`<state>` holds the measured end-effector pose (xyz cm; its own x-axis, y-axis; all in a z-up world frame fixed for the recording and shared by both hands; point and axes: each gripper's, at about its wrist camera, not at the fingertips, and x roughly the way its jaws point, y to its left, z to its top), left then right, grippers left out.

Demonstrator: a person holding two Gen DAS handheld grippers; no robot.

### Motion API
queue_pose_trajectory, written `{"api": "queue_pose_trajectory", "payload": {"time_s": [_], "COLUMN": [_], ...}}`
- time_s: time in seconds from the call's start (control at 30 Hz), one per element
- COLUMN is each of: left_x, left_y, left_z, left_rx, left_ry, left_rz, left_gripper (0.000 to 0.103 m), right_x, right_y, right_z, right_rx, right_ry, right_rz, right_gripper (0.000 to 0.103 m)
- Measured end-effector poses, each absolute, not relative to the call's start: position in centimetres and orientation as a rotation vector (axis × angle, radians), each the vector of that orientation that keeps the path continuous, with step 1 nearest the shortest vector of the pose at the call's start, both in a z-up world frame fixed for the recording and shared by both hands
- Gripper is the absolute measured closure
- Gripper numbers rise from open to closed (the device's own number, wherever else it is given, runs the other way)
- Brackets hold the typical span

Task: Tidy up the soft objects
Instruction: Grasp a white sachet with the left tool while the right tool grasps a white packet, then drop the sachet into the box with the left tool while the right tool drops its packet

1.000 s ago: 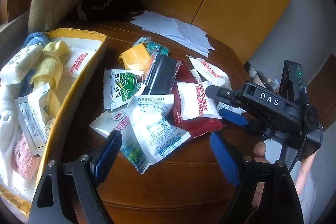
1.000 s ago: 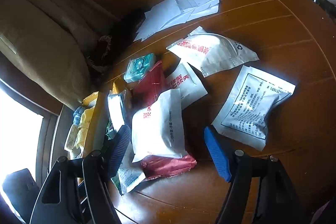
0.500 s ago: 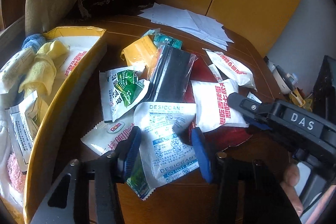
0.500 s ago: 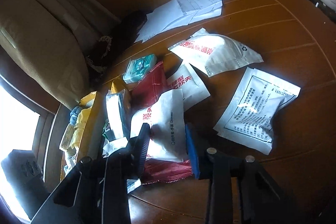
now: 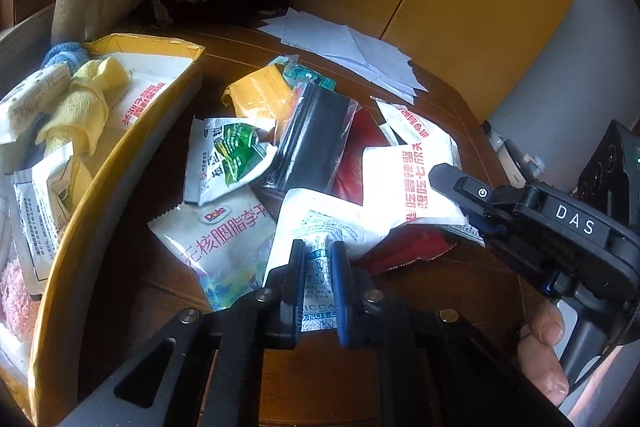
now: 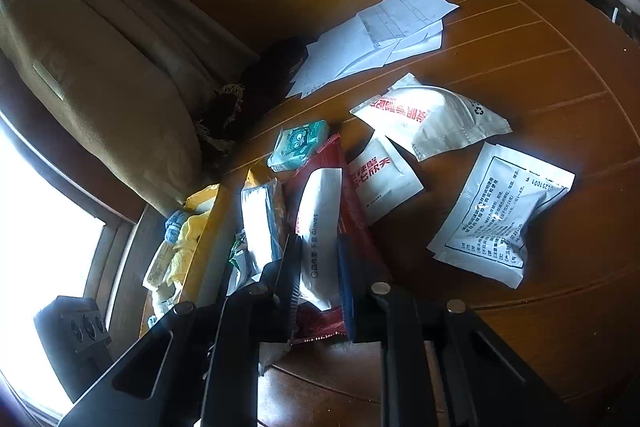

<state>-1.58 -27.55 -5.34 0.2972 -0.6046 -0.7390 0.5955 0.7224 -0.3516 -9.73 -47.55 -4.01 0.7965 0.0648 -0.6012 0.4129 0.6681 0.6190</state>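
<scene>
A heap of soft packets lies on the brown wooden table (image 5: 400, 307). My left gripper (image 5: 318, 255) is shut on the near end of a white desiccant packet (image 5: 320, 219), which crumples between the blue pads. My right gripper (image 6: 318, 259) is closing its jaws on a white glove packet (image 6: 320, 211) with red print; the pads press on it and it is pinched narrow. That packet lies on a red packet (image 6: 352, 195). In the left wrist view the right gripper (image 5: 468, 207) comes in from the right onto the same white packet (image 5: 404, 183).
A yellow box (image 5: 120, 155) at the left holds a yellow cloth (image 5: 84, 103) and several packets. A Dole packet (image 5: 224, 231), green packet (image 5: 228, 155) and black packet (image 5: 312, 139) lie in the heap. White papers (image 6: 380, 31) lie far back; a printed white packet (image 6: 500, 215) lies at the right.
Both grippers went from wide open to closed. The left closed onto the desiccant packet, the right onto the white glove packet. Both packets buckled inward.
</scene>
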Motion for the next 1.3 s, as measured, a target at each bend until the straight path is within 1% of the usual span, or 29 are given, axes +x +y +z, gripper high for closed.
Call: {"api": "queue_pose_trajectory", "payload": {"time_s": [0.2, 0.33, 0.47, 0.63, 0.87, 1.0, 1.17, 1.3], "left_x": [-3.0, -3.2, -4.3, -4.3, -5.1, -5.2, -4.4, -2.4], "left_y": [-27.5, -27.2, -26.5, -25.9, -24.7, -22.3, -17.0, -12.4], "left_z": [-5.0, -5.9, -5.2, -5.1, -3.5, -1.8, 0.6, 2.0], "left_rx": [-0.022, -0.047, -0.035, -0.058, -0.101, -0.145, -0.182, -0.223], "left_ry": [0.974, 1.021, 0.996, 1.019, 1.002, 0.978, 0.92, 0.873], "left_rz": [-0.853, -0.866, -0.871, -0.879, -0.916, -0.914, -0.84, -0.74], "left_gripper": [0.095, 0.096, 0.096, 0.096, 0.096, 0.096, 0.096, 0.096], "right_x": [-10.4, -10.6, -10.7, -11.9, -12.7, -13.1, -12.5, -10.2], "right_y": [-47.7, -47.8, -47.6, -46.9, -46.1, -44.9, -42.4, -39.3], "right_z": [-3.9, -4.0, -4.0, -2.7, -2.6, -1.9, -0.9, -1.2], "right_rx": [0.835, 0.851, 0.851, 0.82, 0.835, 0.836, 0.814, 0.82], "right_ry": [0.594, 0.586, 0.584, 0.506, 0.521, 0.522, 0.523, 0.581], "right_rz": [-0.205, -0.199, -0.197, -0.172, -0.167, -0.141, -0.06, 0.059], "right_gripper": [0.086, 0.086, 0.086, 0.087, 0.087, 0.087, 0.087, 0.087]}}
